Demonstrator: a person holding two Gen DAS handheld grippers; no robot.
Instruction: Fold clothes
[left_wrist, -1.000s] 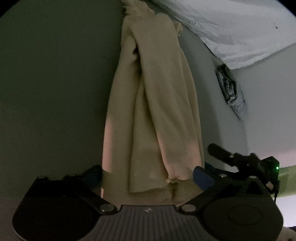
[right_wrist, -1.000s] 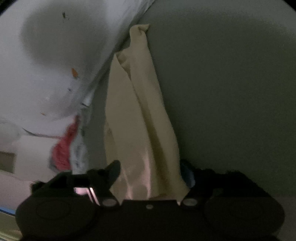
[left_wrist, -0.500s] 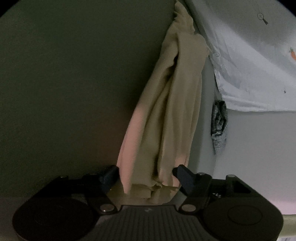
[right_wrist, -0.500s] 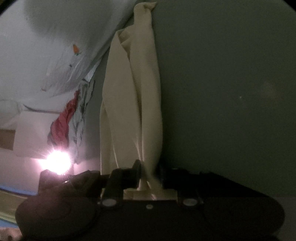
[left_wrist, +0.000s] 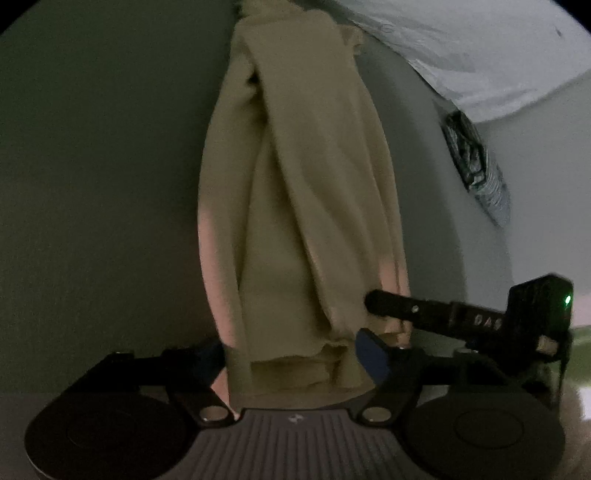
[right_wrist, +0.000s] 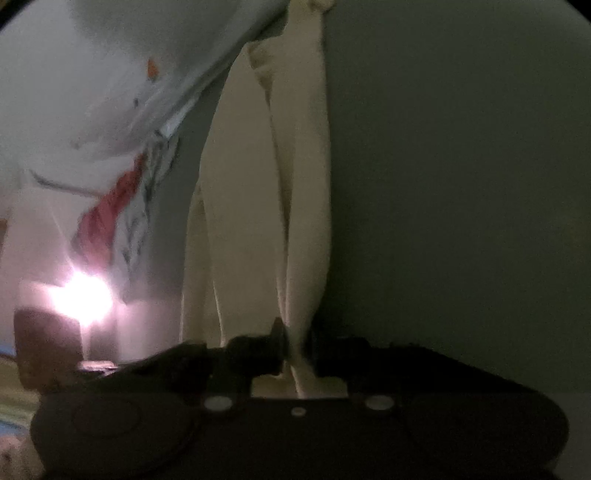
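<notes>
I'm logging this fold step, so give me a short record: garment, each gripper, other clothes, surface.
garment: beige garment, bunched lengthwise
left gripper: closing, hem between fingers, pads not yet pressing
right gripper: closing, pinching a fold of the garment
other clothes: white shirt; checked cloth
surface: grey surface

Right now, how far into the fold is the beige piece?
Early. Done: the beige garment is bunched lengthwise on the grey surface, not flat. In hand: the right hand-held gripper is closing on its near edge, cloth pinched between the pads; the left hand-held gripper is closing around the other corner. Left: the fold itself, and the white shirt beyond.
</notes>
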